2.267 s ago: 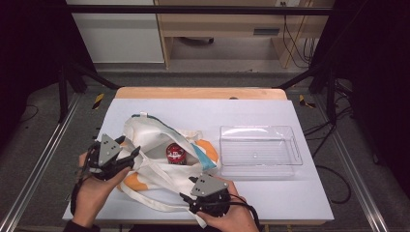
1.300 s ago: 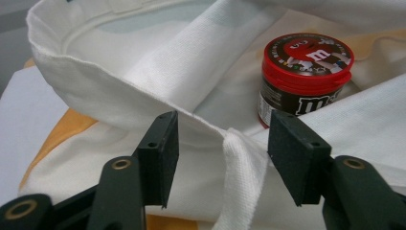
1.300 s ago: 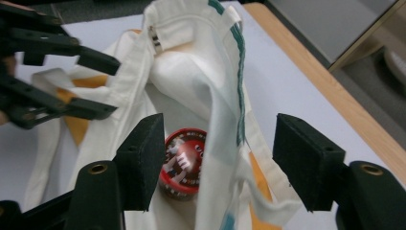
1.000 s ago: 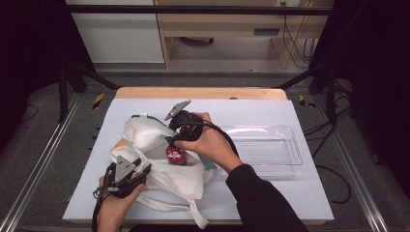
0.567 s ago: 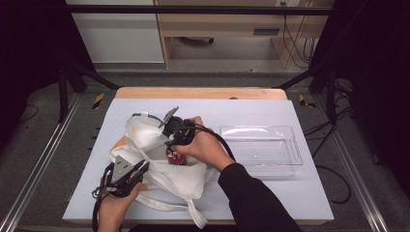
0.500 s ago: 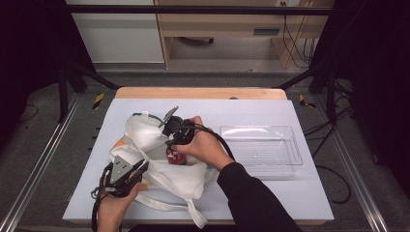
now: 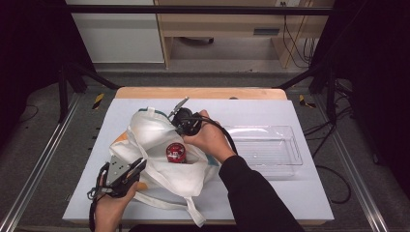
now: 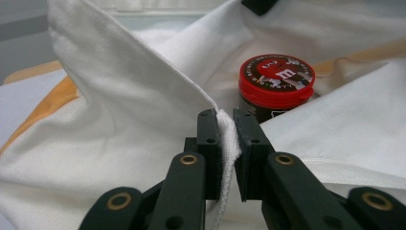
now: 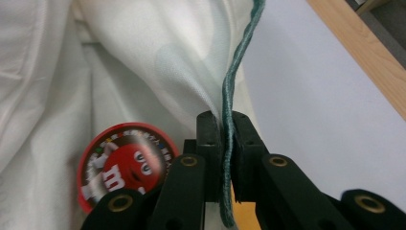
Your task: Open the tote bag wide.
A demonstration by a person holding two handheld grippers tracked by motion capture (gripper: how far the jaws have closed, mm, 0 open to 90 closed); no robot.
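The white cloth bag (image 7: 159,154) is lying left of centre in the high view, on the pale table (image 7: 300,193), and its mouth is being held apart from two sides. The left gripper (image 7: 138,166), at the lower left of that frame, is pinching the bag's near white hem — in the left gripper view the folded edge is sitting squeezed between the two black jaws, which have just been closing. The right gripper (image 7: 176,130), just above the middle of the bag, is clamping the far rim along its teal-green piping (image 9: 234,96); its jaws have also just been closing on that edge. Inside the bag a small dark jar with a red lid (image 7: 175,152) is standing upright — its printed top is facing the camera. To the right a clear plastic tray (image 7: 290,145) is sitting with nothing visible in it, just beside the bag.
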